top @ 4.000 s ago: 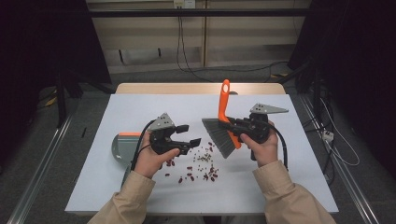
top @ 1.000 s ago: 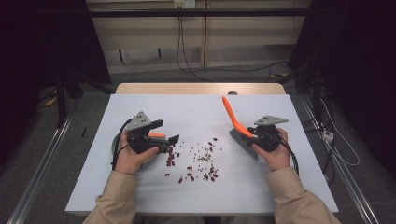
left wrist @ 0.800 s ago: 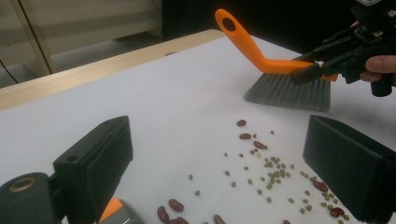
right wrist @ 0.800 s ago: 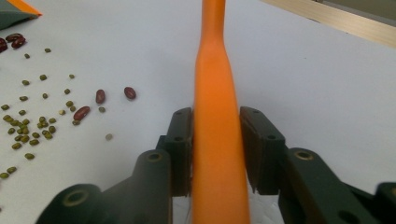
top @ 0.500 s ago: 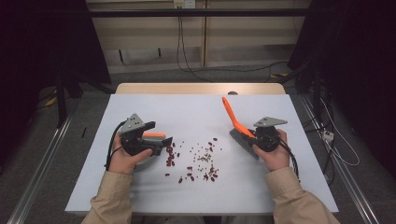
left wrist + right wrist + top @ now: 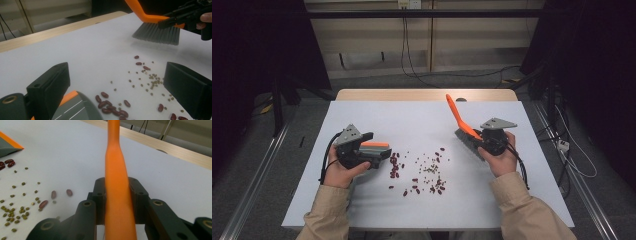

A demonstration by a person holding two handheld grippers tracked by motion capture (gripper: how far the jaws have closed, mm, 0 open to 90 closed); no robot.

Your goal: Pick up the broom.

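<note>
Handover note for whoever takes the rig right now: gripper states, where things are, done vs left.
Right gripper: shut on the orange brush, jaws clamped on its handle; bristles over the table right of the spill.
Left gripper: at the dustpan, which rests on the white table left of the spill; grip not clear, jaws look wide apart in the left gripper view.
Red beans and small green beans lie scattered between the two tools.
Done: both tools in position.
Left: sweep the beans into the dustpan; none look inside yet.
</note>
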